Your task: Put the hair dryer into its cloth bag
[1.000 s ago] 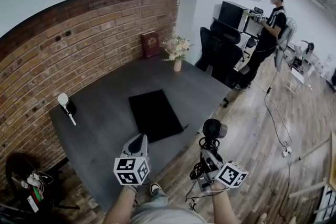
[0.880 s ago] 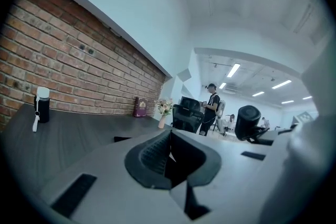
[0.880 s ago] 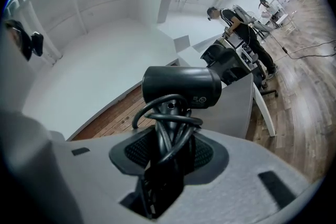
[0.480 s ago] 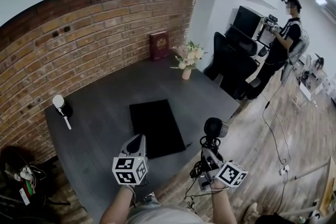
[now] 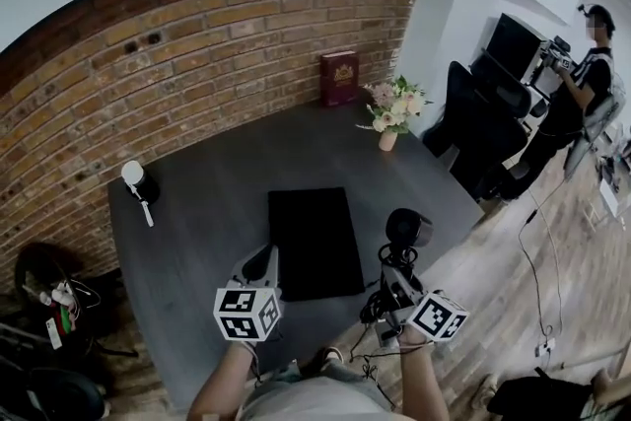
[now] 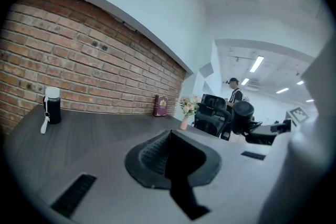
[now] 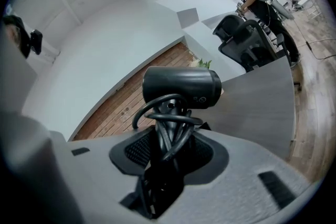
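Observation:
The black hair dryer stands upright in my right gripper, which is shut on its handle and the cord wound round it. In the right gripper view the dryer's barrel lies crosswise above the jaws of the right gripper. The black cloth bag lies flat on the grey table, just left of the dryer. My left gripper is shut and holds nothing, at the bag's near left corner. In the left gripper view the left gripper points across the table, and the dryer shows at the right.
On the table stand a black bottle with a white cap at the left, a red book against the brick wall and a flower vase. A black office chair and a person are beyond the table's right end. Cables lie on the floor.
Both grippers have come in closer to the table and the bag, and the view has swung so the table sits more central. The right gripper's hold on the dryer is unchanged.

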Motion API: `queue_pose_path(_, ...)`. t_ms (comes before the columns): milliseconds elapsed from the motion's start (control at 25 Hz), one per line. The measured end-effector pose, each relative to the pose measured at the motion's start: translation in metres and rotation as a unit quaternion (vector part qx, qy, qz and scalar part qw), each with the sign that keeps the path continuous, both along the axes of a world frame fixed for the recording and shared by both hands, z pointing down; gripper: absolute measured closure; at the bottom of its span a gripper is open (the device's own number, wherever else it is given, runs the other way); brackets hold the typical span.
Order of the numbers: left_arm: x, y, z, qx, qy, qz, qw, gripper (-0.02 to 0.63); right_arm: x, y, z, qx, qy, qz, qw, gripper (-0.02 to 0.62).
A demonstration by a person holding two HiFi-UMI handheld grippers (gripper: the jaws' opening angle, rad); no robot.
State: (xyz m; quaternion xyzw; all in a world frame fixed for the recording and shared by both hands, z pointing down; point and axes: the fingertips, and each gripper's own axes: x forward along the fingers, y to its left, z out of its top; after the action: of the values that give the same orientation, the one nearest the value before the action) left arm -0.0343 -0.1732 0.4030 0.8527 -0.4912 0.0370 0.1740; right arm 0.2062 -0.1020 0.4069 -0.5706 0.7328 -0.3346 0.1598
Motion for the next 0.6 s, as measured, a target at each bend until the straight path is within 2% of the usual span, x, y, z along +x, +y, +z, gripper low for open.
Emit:
queue_pose_path(320, -0.010, -0.001, -0.008, -0.003, -0.001, -0.059, 0.9983, 0.600, -0.007, -0.038, -0.010, 0.001, 0.004, -0.069, 0.998, 0.437)
queue_pose_path(600, -0.008, 0.012, 0.026, -0.038, -0.005, -0.074, 0.9966, 0.600, -0.004, -0.030, 0.023, -0.039, 0.002, -0.083, 0.996, 0.437)
